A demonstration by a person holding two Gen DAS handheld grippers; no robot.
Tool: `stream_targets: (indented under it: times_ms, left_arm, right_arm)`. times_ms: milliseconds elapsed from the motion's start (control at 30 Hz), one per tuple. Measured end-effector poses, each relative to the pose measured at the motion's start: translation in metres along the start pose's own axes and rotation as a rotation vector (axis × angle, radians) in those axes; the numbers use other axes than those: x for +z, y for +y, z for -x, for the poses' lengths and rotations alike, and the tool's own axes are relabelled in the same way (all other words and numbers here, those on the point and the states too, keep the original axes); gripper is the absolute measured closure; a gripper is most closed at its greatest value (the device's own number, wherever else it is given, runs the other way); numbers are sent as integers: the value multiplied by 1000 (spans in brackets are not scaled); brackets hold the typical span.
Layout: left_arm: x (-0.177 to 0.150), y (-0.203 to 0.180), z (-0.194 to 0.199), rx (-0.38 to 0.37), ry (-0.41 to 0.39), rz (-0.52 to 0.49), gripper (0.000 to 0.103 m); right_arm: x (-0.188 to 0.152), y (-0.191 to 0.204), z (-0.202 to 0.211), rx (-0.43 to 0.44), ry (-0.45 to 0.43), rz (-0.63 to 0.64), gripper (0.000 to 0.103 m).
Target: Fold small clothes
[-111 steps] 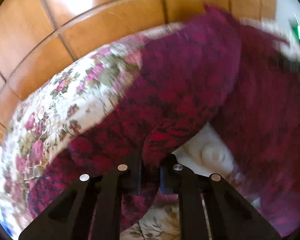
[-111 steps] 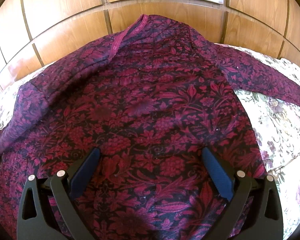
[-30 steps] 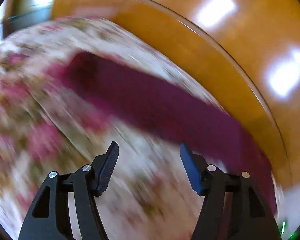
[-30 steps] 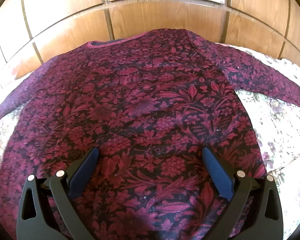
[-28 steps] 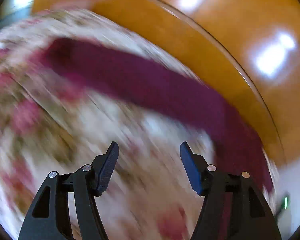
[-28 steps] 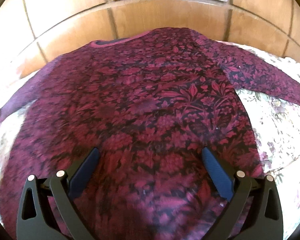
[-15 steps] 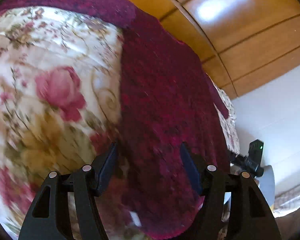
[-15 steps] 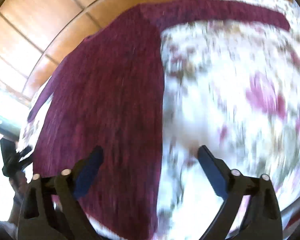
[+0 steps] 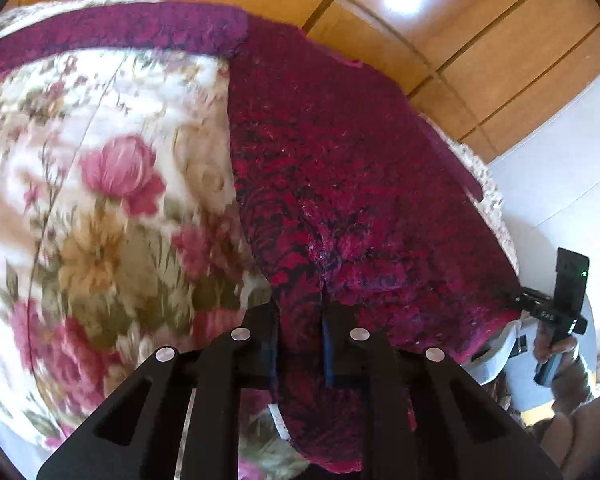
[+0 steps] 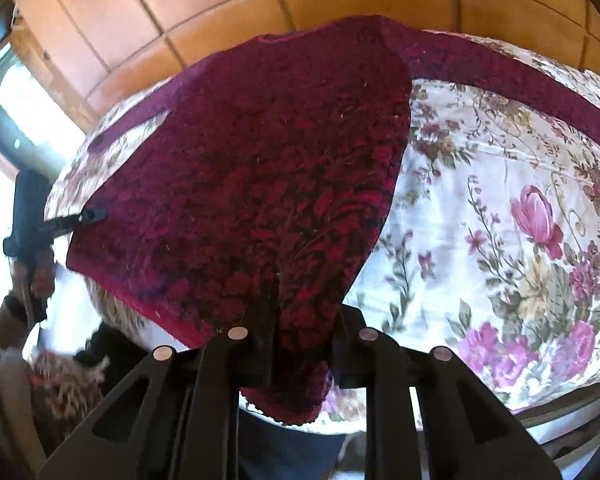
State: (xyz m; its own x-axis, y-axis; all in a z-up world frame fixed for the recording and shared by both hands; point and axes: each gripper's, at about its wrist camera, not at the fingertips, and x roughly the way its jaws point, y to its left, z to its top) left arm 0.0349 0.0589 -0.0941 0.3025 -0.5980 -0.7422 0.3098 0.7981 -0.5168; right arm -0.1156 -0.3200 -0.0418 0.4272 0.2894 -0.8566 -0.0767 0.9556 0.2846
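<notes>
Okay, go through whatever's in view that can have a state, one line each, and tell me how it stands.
Dark red floral-patterned sweater: spread flat on the bed, sleeves out, not yet folded, hem pinched at both corners.
Left gripper: jaws just closed, shut on the sweater's hem corner.
Right gripper: jaws just closed, shut on the opposite hem corner.
White rose-printed bedspread: lying smooth under the sweater.

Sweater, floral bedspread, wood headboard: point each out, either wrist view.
sweater (image 10: pixel 260 152), right wrist view, middle of the body panel
floral bedspread (image 10: pixel 500 240), right wrist view, bare patch right of the sweater
wood headboard (image 9: pixel 480 20), left wrist view, glossy panel above the sweater
</notes>
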Motion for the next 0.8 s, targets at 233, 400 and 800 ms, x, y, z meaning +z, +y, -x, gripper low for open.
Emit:
stream_targets:
  times_ms: [233,400,800]
  left_arm:
    - [4,4,4,58,9,0,69]
    - [36,-2,30,103,-113,1,49]
    - [94,-31,-52,211,-124,-13,49]
  right_arm:
    - [-1,-18,-27,35,56,-106,58]
    - [29,-77,0,-9,-121,-261,35]
    - [99,-312,-3,-56,-478,-928,40]
